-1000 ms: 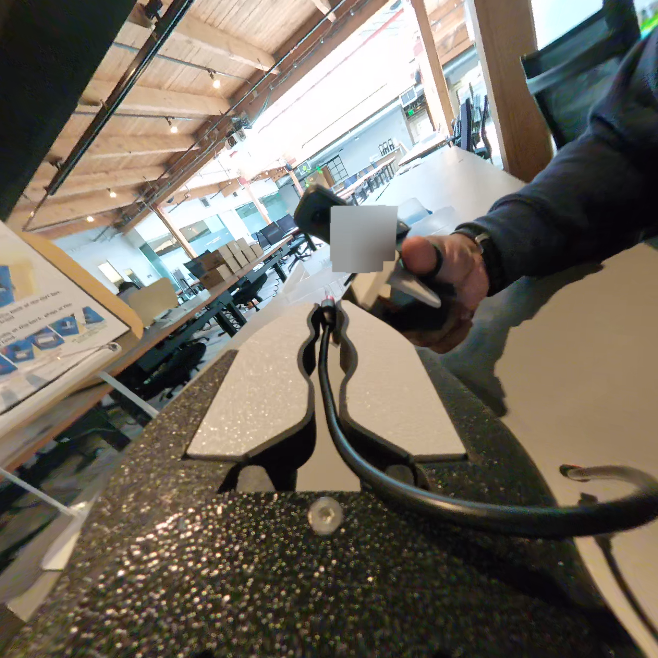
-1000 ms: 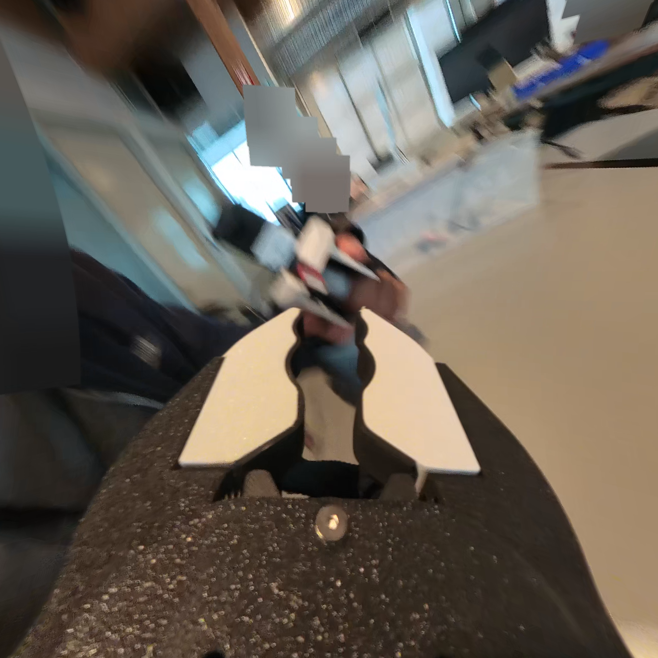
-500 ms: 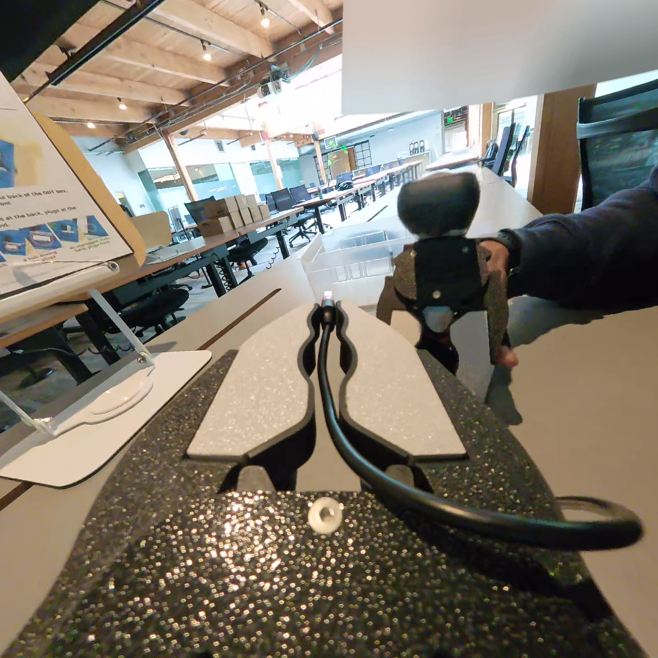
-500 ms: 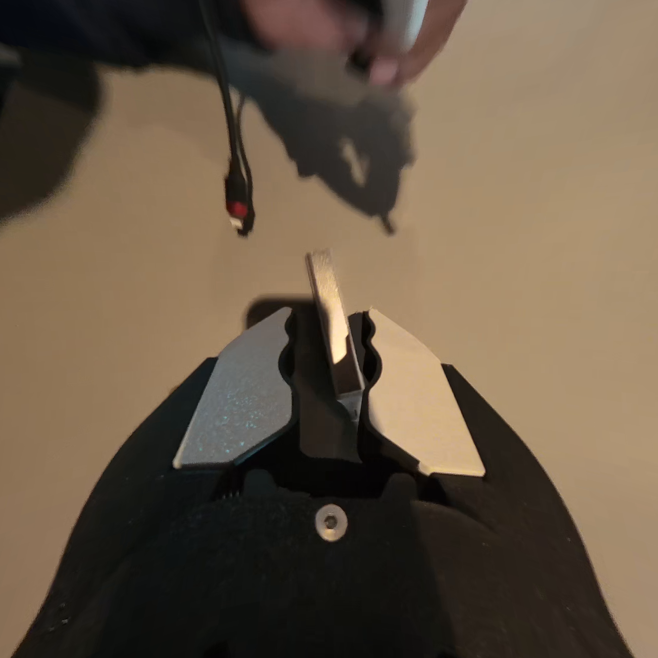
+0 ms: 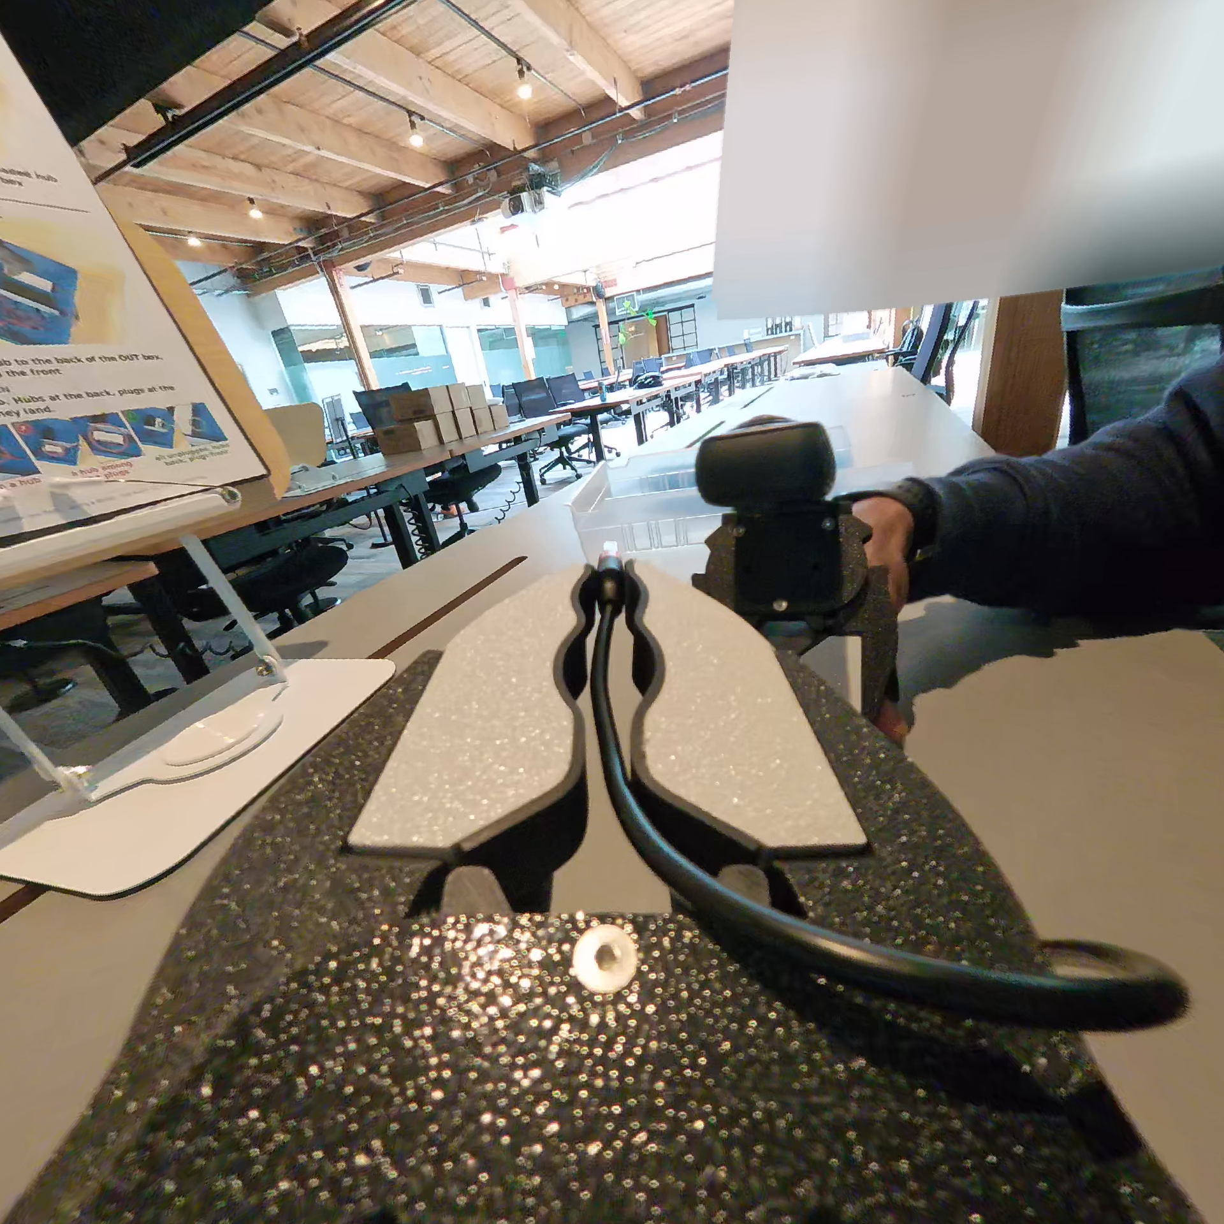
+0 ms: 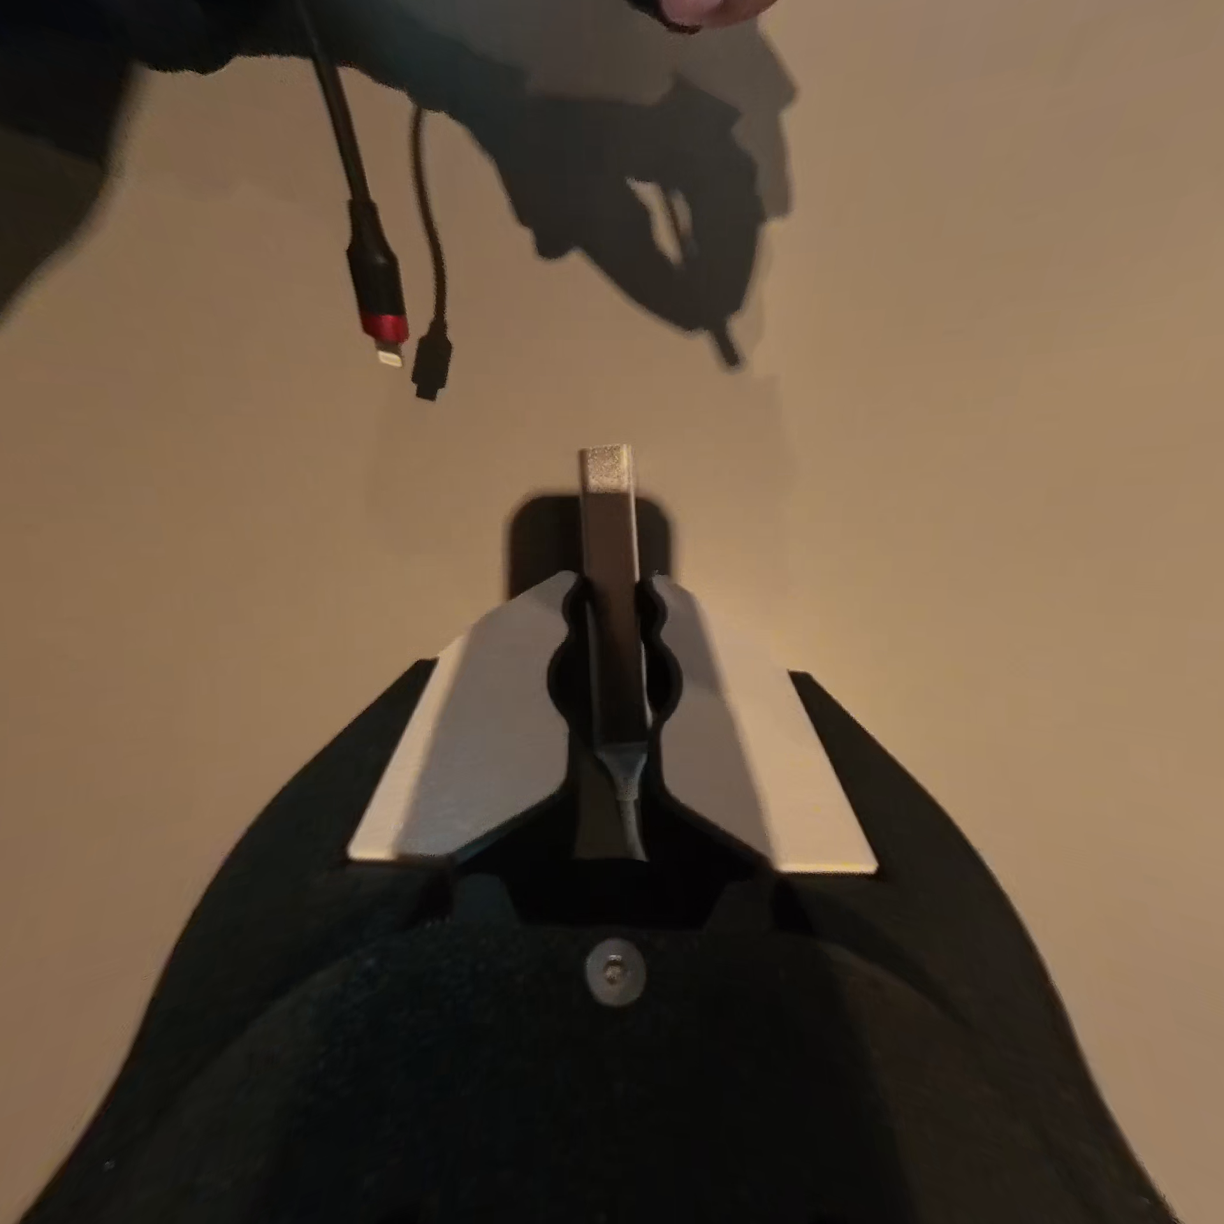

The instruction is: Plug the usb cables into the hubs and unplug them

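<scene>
Right now, nothing is plugged in: cable and hub are each held in their own gripper, apart from one another.

On the person's left, the speckled black left gripper [image 5: 612,583] has its grey fingers [image 5: 477,715] clenched on a thin black USB cable [image 5: 599,675], just behind the plug with a red collar [image 5: 608,556]. The plug juts forward past the fingertips, while the rest of the cable loops off to the right, above the pale counter [image 5: 1060,762].

On the person's right, the right gripper [image 6: 609,589] points down at the counter [image 6: 993,463]. Its fingers [image 6: 477,748] grasp a slim, flat grey metal hub [image 6: 606,530] edge-on, with the hub's free end sticking out ahead and its short grey lead [image 6: 629,795] trailing back between them.

The cable's other end, a red-collared connector [image 6: 381,305], dangles loose above the counter, well apart from the hub.

My reading is that both parts are picked up, but lining them up, inserting and unplugging all remain.

Off to the left, a white instruction sheet on a clear stand [image 5: 119,410] is propped up.
</scene>
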A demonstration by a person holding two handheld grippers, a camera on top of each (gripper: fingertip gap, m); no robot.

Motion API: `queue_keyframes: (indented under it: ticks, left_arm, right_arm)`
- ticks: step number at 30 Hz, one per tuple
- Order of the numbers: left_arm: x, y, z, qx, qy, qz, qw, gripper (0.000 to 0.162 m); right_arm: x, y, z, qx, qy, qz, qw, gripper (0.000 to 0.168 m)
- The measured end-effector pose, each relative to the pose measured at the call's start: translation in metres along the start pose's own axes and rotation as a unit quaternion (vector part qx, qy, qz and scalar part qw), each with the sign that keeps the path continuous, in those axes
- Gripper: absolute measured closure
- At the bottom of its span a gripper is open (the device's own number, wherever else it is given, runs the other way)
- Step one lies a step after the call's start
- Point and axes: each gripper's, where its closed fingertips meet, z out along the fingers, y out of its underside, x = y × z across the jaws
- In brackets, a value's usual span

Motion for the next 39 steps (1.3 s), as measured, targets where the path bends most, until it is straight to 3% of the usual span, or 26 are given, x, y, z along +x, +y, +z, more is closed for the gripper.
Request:
queue_keyframes:
  ticks: [3,6,10,13,20,27,32,39]
  left_arm:
    - [-0.001,-0.002,-0.001,0.007,0.005,-0.017,1.000,0.155]
    - [0.000,-0.005,-0.003,0.023,0.023,-0.054,0.998,0.155]
    - [0.004,-0.006,-0.003,0.044,0.076,-0.160,0.983,0.155]
    - [0.006,-0.007,-0.003,0.072,0.114,-0.249,0.959,0.155]
    - [0.017,-0.004,0.003,0.098,0.176,-0.368,0.908,0.155]
    - [0.012,-0.019,-0.008,0.188,0.243,-0.473,0.826,0.155]
    - [0.019,-0.017,-0.005,0.184,0.258,-0.471,0.823,0.155]
    - [0.025,-0.017,-0.003,0.170,0.260,-0.441,0.842,0.155]
  right_arm:
    - [0.009,0.000,-0.003,0.032,0.045,-0.015,0.998,0.153]
    - [0.019,-0.014,-0.025,0.131,0.108,-0.052,0.984,0.153]
    - [0.034,-0.044,-0.081,0.283,0.222,-0.098,0.928,0.153]
    - [0.036,-0.055,-0.109,0.341,0.283,-0.122,0.888,0.153]
    - [0.029,-0.064,-0.116,0.342,0.363,-0.174,0.849,0.153]
    - [0.023,-0.073,-0.116,0.319,0.417,-0.205,0.826,0.153]
    - [0.013,-0.079,-0.118,0.324,0.423,-0.222,0.816,0.153]
    - [0.010,-0.079,-0.118,0.334,0.412,-0.216,0.820,0.153]
